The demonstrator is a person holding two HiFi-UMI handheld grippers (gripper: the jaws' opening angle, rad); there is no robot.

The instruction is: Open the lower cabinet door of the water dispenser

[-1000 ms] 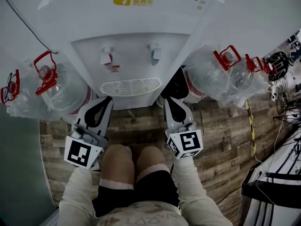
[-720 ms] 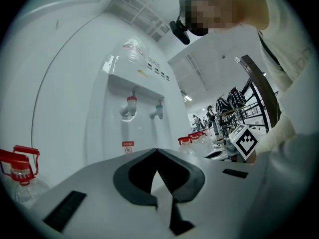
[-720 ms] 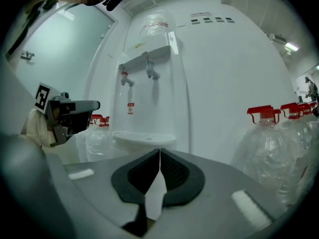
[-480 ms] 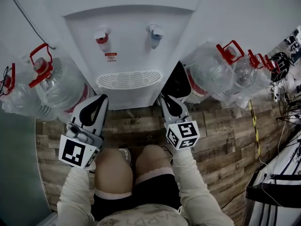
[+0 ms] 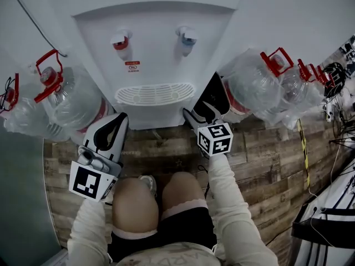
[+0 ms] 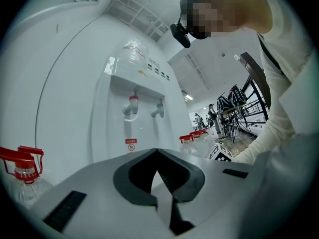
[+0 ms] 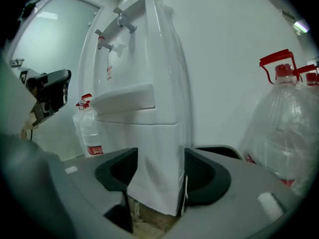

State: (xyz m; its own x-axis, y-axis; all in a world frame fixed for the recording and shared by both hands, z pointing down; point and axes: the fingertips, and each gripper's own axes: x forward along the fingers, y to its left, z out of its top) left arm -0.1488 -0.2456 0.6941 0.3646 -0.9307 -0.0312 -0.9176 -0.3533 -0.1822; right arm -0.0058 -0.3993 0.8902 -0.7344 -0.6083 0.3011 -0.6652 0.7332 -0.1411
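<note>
The white water dispenser [image 5: 155,49] stands in front of me, with red and blue taps over a slotted drip tray [image 5: 155,93]. Its lower cabinet door [image 7: 149,138] shows only in the right gripper view. My right gripper [image 5: 202,111] is at the dispenser's front right corner, low down. Its jaws are opening, and the cabinet's front right edge stands between them [image 7: 159,156] without being pinched. My left gripper [image 5: 118,116] hovers shut and empty before the left front of the dispenser [image 6: 144,128], its tips meeting [image 6: 157,151].
Big clear water bottles with red handles flank the dispenser at left [image 5: 72,101] and right [image 5: 255,87]. A black object [image 5: 209,96] leans beside the dispenser's right side. My knees [image 5: 155,195] rest on the wood-plank floor [image 5: 260,159]. Cables and a rack lie at far right.
My right gripper has moved forward and down to the dispenser's right front corner, and its jaws have gone from shut to wide apart. The left gripper has sunk slightly.
</note>
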